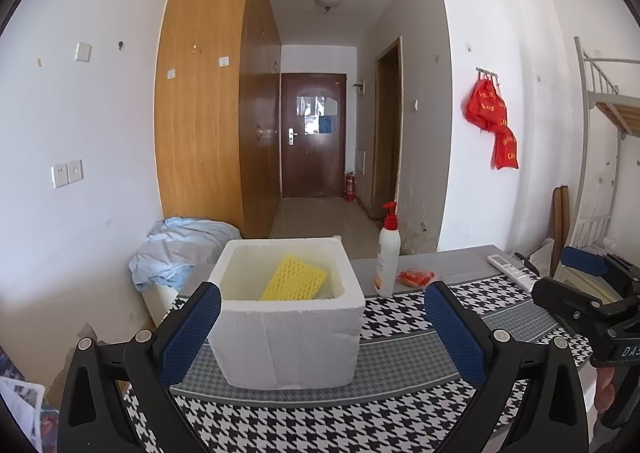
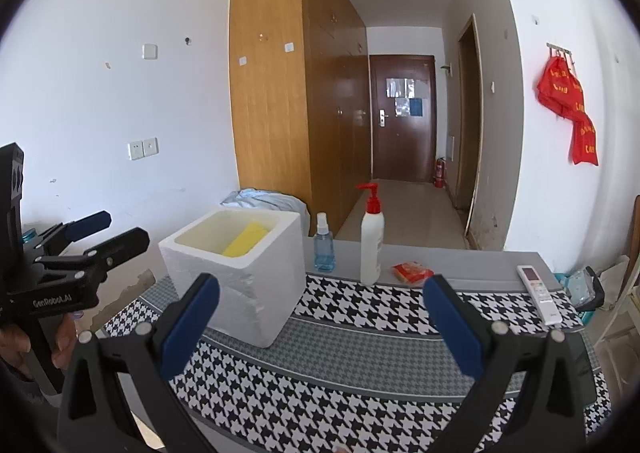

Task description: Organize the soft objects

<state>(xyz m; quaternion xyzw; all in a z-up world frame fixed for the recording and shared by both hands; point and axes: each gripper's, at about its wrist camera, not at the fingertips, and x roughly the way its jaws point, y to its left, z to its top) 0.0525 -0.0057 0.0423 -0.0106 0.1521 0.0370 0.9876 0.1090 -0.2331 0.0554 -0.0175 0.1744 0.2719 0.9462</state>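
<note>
Leaning inside white foam box (image 1: 288,337), yellow sponge (image 1: 294,279), stowed for tidiness. Left gripper (image 1: 322,329), right gripper (image 2: 320,325): spread wide, empty, hovering over houndstooth table (image 2: 360,405).

One foam box (image 1: 290,317), one yellow sponge (image 1: 293,279), two bottles (image 2: 371,241), one remote (image 2: 538,293).

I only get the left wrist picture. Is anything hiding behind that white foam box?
Observer: Yes. The right wrist view shows a small blue spray bottle standing by the far corner of the foam box, between it and the pump bottle.
Operator: And is my own tool carrying anything?
Observer: No. Seen from the side, the left tool is open and empty, off to the box's left.
</note>
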